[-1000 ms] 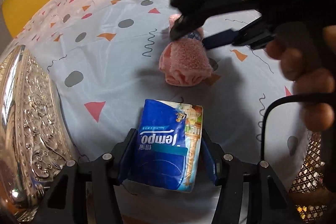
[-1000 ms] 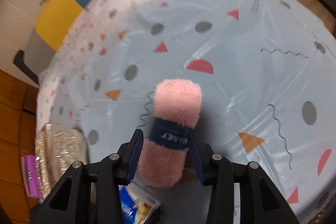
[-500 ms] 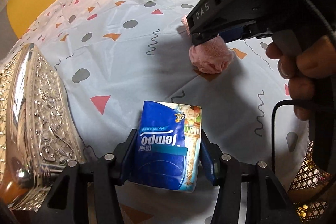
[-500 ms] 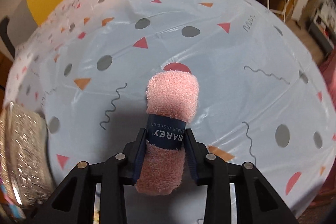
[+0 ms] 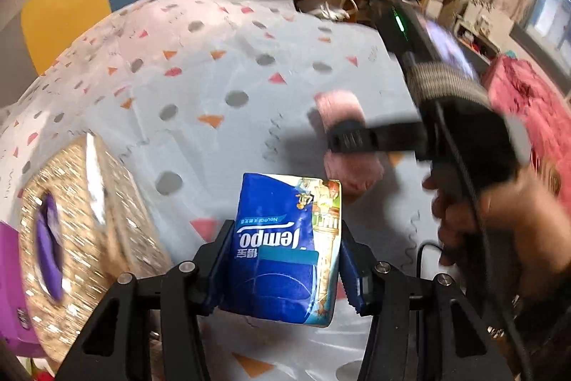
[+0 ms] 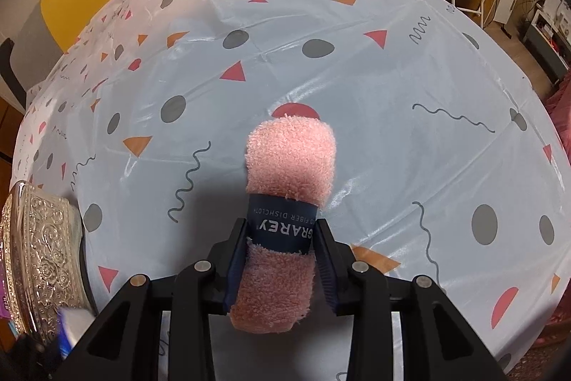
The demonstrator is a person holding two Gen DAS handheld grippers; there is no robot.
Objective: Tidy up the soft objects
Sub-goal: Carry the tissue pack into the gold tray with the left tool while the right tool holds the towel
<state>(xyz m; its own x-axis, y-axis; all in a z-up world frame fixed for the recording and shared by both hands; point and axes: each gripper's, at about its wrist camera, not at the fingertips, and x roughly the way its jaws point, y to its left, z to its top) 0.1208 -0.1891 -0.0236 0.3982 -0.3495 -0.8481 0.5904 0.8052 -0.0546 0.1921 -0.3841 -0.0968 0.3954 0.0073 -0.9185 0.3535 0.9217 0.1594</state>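
- Soft objects are being handled one per gripper: a blue tissue pack (image 5: 285, 252) is held in the left gripper (image 5: 282, 270), and a rolled pink dishcloth (image 6: 285, 213) in the right gripper (image 6: 282, 259).
- The tissue pack is clamped across its width between the two fingers (image 5: 217, 270), with most of its length projecting toward 12 o'clock, so that the grip bears on the flat sides and the printed face stays in view. It appears to be clear of the table (image 5: 214, 88), though the gap cannot be judged through the blur.
- On the pack, "Tempo" can be read upside down in white, with "Neutral" in small print above it and some Chinese characters beside it; these are too small to be made out.
- The dishcloth is gripped at its dark blue paper band, where the roll is firmest, and the fingers (image 6: 235, 259) are pressed into the pile on both sides.
- On the band, "GRAREY" is read upside down, and beneath it "FIBER DISHCLOTH"; the start of that line is hidden by the curve of the roll.
- An embossed silver tray (image 6: 39, 245) is seen at 8 o'clock in the right wrist view, at the table edge. It is judged to be the likely collecting place, since something purple (image 5: 50, 256) is already lying in it.
- Both fingers are narrowed firmly on their loads.
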